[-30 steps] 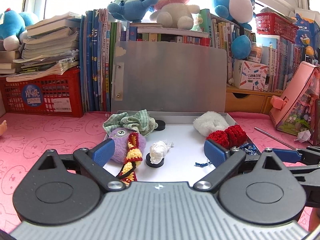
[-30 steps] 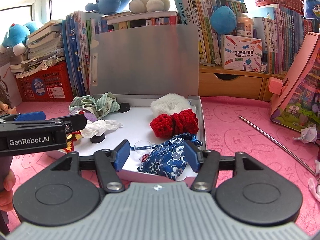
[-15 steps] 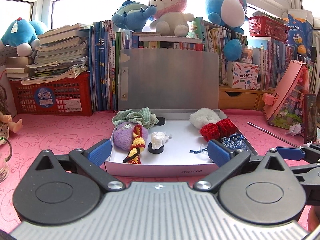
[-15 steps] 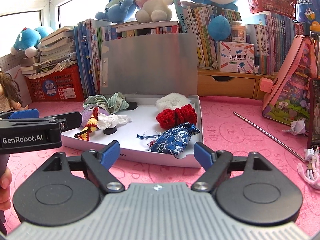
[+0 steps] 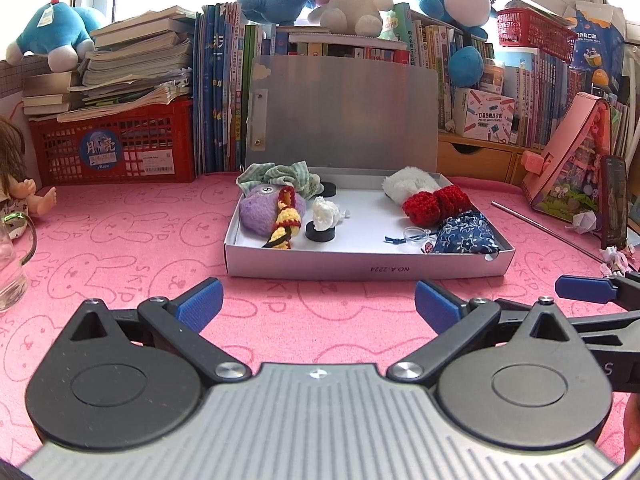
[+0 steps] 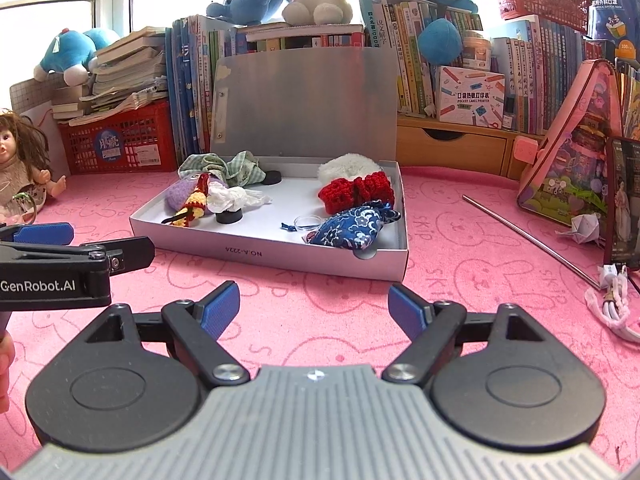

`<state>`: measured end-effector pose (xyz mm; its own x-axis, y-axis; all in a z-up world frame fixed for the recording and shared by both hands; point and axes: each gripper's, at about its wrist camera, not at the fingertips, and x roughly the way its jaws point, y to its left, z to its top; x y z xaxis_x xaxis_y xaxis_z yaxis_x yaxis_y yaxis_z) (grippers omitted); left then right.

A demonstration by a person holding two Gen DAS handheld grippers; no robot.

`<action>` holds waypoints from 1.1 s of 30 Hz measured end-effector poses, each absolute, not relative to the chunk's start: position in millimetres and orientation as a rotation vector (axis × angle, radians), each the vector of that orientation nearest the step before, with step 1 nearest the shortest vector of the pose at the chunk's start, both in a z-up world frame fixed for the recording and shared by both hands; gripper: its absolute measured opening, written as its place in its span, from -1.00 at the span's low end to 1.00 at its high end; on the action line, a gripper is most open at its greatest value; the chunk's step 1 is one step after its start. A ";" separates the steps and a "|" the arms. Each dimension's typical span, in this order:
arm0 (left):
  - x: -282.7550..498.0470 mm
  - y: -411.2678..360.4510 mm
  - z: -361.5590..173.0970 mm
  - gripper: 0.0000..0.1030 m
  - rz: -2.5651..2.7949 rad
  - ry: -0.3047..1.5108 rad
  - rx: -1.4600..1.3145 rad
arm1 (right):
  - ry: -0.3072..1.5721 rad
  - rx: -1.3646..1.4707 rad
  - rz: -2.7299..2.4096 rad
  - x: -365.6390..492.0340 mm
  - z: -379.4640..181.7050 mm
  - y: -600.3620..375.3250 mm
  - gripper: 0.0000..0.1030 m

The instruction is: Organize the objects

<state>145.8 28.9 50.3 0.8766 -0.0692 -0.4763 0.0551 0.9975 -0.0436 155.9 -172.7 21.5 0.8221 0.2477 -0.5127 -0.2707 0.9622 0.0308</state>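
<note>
Pink desk mat [image 5: 120, 264] with an open white box [image 5: 360, 268] at its middle, lid [image 5: 344, 116] propped upright against the row of books [image 5: 216, 92] behind. The box is where the collected things lie, and it appears nearly filled.

Along its left side: a green checked cloth [image 5: 280, 174] at the back, a purple felt ball [image 5: 260, 214] in front of it, and a yellow-and-red knitted strip [image 5: 285, 224] draped over the ball. Along its right side: a white fluffy piece [image 5: 404, 186] at the back, a red knitted bow [image 5: 434, 204] touching it, and a blue flowered pouch [image 5: 466, 236] at the front corner, just beside the box wall. In the middle: a white crumpled wad [image 5: 326, 214] resting on a black disc [image 5: 320, 234], a second black disc [image 5: 329, 189] further back, and a small clear ring [image 5: 416, 234] beside the pouch.

Both tools hang over bare mat in front of the box. The left gripper [image 5: 318, 300] stands spread wide with nothing between its pads. The right gripper [image 6: 314, 306] has just been opening and is likewise released, empty.

Judged from this layout, the sorting is close to done. Still outside the box, well apart to the right: a metal rod [image 6: 528, 236], a folded paper scrap [image 6: 582, 226] and a white cable [image 6: 612, 300]. Whether these belong to the task cannot be told; closing the lid may be all that is left.
</note>
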 end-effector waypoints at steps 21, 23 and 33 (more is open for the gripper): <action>146.2 41.0 4.6 1.00 -0.017 0.632 -0.038 | 0.649 -0.049 0.198 149.6 -16.4 -164.6 0.72; 147.3 42.0 3.6 1.00 -0.018 0.638 -0.042 | 0.651 -0.053 0.194 150.3 -16.8 -163.8 0.73; 152.2 41.4 0.9 1.00 -0.007 0.665 -0.030 | 0.664 -0.043 0.186 152.2 -18.6 -165.8 0.83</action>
